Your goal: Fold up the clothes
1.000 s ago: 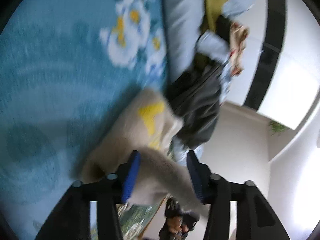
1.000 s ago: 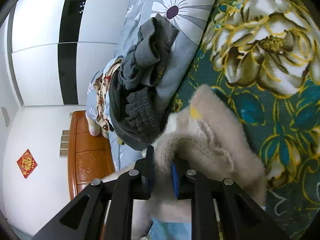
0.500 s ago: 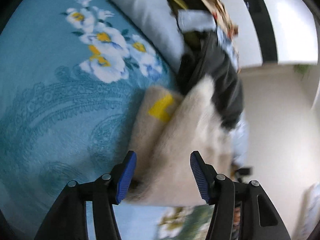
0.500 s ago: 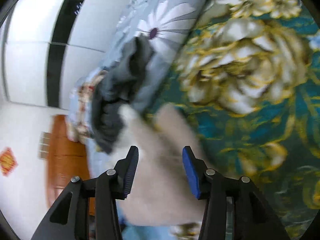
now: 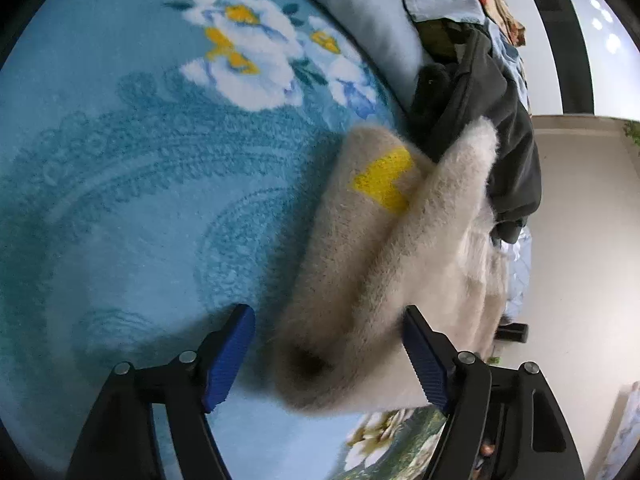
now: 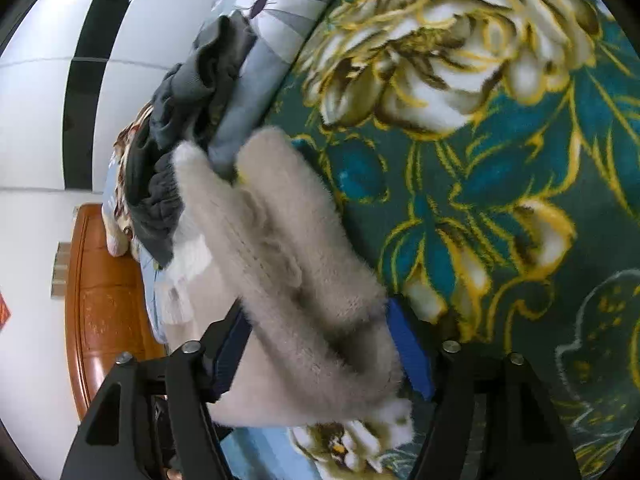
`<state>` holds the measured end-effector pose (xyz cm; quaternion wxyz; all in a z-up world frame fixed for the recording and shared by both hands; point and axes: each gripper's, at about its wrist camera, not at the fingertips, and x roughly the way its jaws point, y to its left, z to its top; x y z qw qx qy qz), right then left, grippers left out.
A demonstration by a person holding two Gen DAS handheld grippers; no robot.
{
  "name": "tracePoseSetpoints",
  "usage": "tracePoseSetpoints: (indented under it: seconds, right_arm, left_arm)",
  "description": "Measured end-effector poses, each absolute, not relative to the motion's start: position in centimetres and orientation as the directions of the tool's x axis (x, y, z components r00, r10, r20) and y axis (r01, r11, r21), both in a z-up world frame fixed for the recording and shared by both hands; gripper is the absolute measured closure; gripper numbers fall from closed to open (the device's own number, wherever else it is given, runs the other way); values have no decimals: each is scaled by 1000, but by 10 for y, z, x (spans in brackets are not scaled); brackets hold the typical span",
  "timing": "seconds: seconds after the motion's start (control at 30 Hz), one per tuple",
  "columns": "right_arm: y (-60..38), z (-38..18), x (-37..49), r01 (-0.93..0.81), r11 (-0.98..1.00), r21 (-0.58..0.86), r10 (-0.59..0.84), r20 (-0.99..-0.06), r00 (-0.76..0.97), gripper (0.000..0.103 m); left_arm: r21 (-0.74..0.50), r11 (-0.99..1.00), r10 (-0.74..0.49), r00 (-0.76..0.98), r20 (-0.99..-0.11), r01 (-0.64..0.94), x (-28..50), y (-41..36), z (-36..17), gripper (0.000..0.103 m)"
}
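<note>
A fluffy beige sweater (image 5: 372, 264) with a yellow patch lies folded in a bundle on the blue floral blanket (image 5: 120, 200). My left gripper (image 5: 330, 356) is open, its blue pads on either side of the sweater's near end without squeezing it. In the right wrist view the same sweater (image 6: 288, 264) lies on the teal and gold floral blanket (image 6: 500, 160). My right gripper (image 6: 320, 352) is open, with the sweater's near end bulging between its spread pads.
A heap of dark grey clothes (image 5: 492, 120) lies just beyond the sweater against a pale blue pillow (image 5: 368, 20); it also shows in the right wrist view (image 6: 180, 120). A wooden headboard (image 6: 96, 300) and white wall stand behind.
Both grippers have opened and let go of the sweater. The sweater has come down from being held and now lies folded on the blankets.
</note>
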<state>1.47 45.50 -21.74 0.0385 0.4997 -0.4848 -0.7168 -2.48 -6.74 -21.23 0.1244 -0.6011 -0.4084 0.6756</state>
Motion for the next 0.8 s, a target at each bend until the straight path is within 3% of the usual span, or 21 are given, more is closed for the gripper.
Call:
tracePoseSetpoints:
  seconds: [0.2, 0.27, 0.33, 0.43, 0.57, 0.8]
  right_arm:
    - [454, -220, 14, -489, -490, 721, -497, -692, -523, 26]
    - [453, -218, 16, -503, -490, 712, -488, -702, -519, 34]
    - [454, -218, 19, -516, -466, 719, -495, -695, -521, 44]
    - [458, -215, 25, -520, -419, 744, -519, -666, -535, 55]
    - [459, -197, 30, -478, -451, 754, -525, -657, -540, 66]
    - [462, -176, 60, -432, -504, 748, -548, -663, -511, 69]
  left_arm:
    - [-737, -562, 675, -306, -671, 375, -19, -70, -220, 23]
    - [-756, -515, 690, -328, -645, 404, -12, -71, -224, 27]
    - [-751, -510, 683, -333, -650, 419, -6, -70, -226, 43]
    - [-742, -530, 671, -332, -663, 410, -2, -71, -219, 53]
    - [-729, -545, 673, -302, -675, 414, 3, -71, -206, 59]
    - [-642, -589, 683, -124, -720, 491, 42, -73, -191, 60]
